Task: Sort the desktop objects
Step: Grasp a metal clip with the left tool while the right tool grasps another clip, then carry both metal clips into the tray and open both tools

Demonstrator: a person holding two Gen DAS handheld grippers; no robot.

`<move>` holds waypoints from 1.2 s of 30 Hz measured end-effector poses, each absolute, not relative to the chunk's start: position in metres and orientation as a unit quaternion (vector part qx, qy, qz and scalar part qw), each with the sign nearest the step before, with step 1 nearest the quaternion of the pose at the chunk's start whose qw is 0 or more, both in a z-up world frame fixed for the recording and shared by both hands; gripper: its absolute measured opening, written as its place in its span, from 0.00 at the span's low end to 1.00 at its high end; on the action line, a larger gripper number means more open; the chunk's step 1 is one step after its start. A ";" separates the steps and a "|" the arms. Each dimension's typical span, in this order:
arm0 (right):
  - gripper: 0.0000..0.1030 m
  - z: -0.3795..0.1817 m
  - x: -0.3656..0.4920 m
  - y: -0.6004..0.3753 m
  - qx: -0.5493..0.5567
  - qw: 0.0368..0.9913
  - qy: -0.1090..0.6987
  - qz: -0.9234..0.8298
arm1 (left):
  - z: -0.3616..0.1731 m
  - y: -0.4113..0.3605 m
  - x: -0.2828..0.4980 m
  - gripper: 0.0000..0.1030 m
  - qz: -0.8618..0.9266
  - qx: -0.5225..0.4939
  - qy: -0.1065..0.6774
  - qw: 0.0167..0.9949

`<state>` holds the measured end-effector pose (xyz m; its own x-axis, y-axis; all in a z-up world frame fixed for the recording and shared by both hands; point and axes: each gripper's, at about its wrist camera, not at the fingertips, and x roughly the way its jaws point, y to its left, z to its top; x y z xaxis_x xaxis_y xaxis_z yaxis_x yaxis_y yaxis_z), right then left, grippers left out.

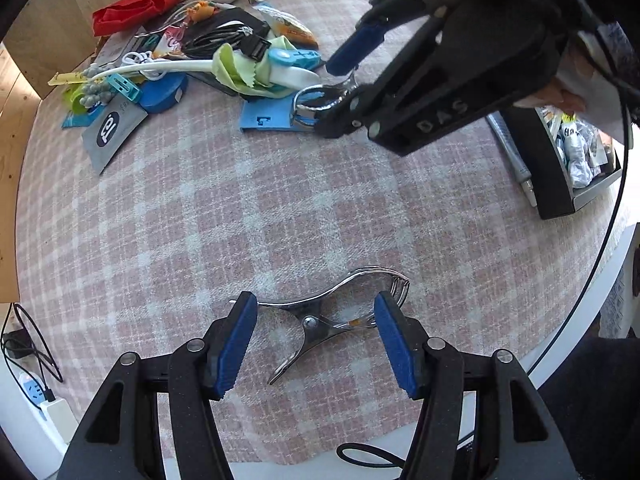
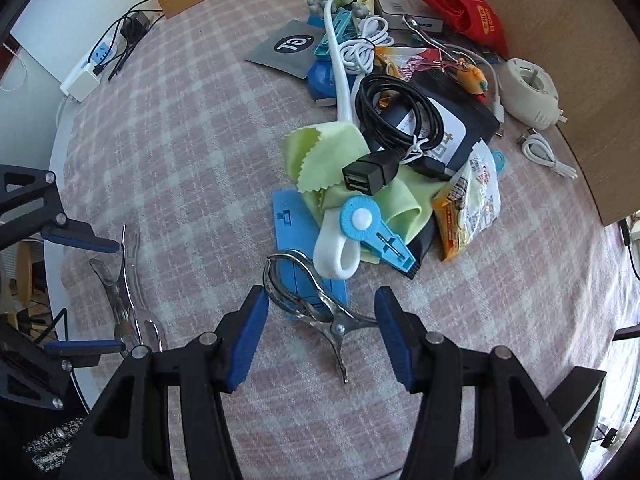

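Two metal clips lie on the desk's pink checked cloth, one under each gripper. The near clip [image 1: 332, 316] lies flat by the desk's front edge, between the blue pads of the left gripper [image 1: 316, 344], whose jaws stand wide apart; the pads do not press on the clip. The far clip [image 2: 316, 304] lies at the near rim of the pile, its looped end resting on a blue card [image 2: 296, 240], its handles pointing toward the camera. The right gripper [image 2: 320, 336] points down over it with jaws spread wide, one pad on each side of the clip, neither visibly gripping it.

Just beyond the far clip lie a white loop [image 2: 336, 248] and a light-blue peg [image 2: 380, 232] on a green cloth [image 2: 320, 148]. Behind these the pile holds a coiled black cable [image 2: 396, 108], a snack packet [image 2: 468, 204], a white cable [image 2: 364, 48], a grey pouch [image 2: 288, 48] and a red bag [image 2: 460, 0]. A round white reel [image 2: 528, 92] sits toward the desk's far edge. A black tray [image 1: 560, 168] with small packets stands at the desk's right edge in the left view.
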<state>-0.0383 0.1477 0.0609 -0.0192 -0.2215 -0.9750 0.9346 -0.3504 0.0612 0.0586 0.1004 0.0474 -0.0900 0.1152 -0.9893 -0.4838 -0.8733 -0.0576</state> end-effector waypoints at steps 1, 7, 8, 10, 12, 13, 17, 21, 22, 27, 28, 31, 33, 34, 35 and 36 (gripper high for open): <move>0.53 0.058 -0.036 0.146 0.525 0.458 0.347 -0.628 | 0.051 0.098 0.061 0.57 0.727 -0.640 0.138 0.206; 0.43 0.053 -0.035 0.146 0.544 0.442 0.359 -0.616 | 0.044 0.103 0.076 0.57 0.718 -0.639 0.187 0.203; 0.38 0.054 -0.037 0.148 0.550 0.440 0.354 -0.616 | 0.041 0.106 0.075 0.57 0.715 -0.640 0.193 0.202; 0.33 0.056 -0.041 0.153 0.566 0.433 0.340 -0.615 | 0.038 0.114 0.073 0.57 0.712 -0.638 0.204 0.211; 0.26 0.058 -0.046 0.160 0.580 0.424 0.322 -0.617 | 0.036 0.122 0.072 0.62 0.707 -0.633 0.217 0.227; 0.25 0.059 -0.048 0.166 0.586 0.419 0.314 -0.619 | 0.035 0.127 0.072 0.65 0.703 -0.632 0.227 0.234; 0.21 0.061 -0.055 0.184 0.612 0.403 0.270 -0.624 | 0.022 0.141 0.080 0.66 0.680 -0.629 0.287 0.246; 0.21 0.064 -0.060 0.196 0.620 0.387 0.238 -0.640 | 0.018 0.151 0.074 0.57 0.664 -0.631 0.308 0.257; 0.21 0.065 -0.061 0.197 0.620 0.383 0.229 -0.645 | 0.017 0.151 0.072 0.46 0.662 -0.634 0.304 0.259; 0.21 0.068 -0.066 0.202 0.620 0.366 0.197 -0.665 | 0.015 0.145 0.058 0.37 0.669 -0.646 0.274 0.243; 0.19 0.069 -0.067 0.203 0.621 0.363 0.192 -0.668 | 0.016 0.142 0.054 0.34 0.675 -0.648 0.267 0.233; 0.18 0.070 -0.071 0.220 0.624 0.354 0.175 -0.674 | 0.019 0.131 0.040 0.31 0.693 -0.656 0.223 0.202; 0.18 0.071 -0.078 0.235 0.631 0.347 0.158 -0.676 | 0.023 0.124 0.032 0.31 0.702 -0.659 0.187 0.194; 0.18 0.069 -0.083 0.245 0.632 0.345 0.151 -0.677 | 0.026 0.121 0.029 0.31 0.708 -0.658 0.173 0.191; 0.18 0.070 -0.090 0.251 0.630 0.343 0.147 -0.681 | 0.029 0.119 0.027 0.31 0.713 -0.656 0.162 0.185; 0.18 0.073 -0.090 0.254 0.627 0.340 0.143 -0.687 | 0.032 0.117 0.025 0.31 0.718 -0.654 0.152 0.182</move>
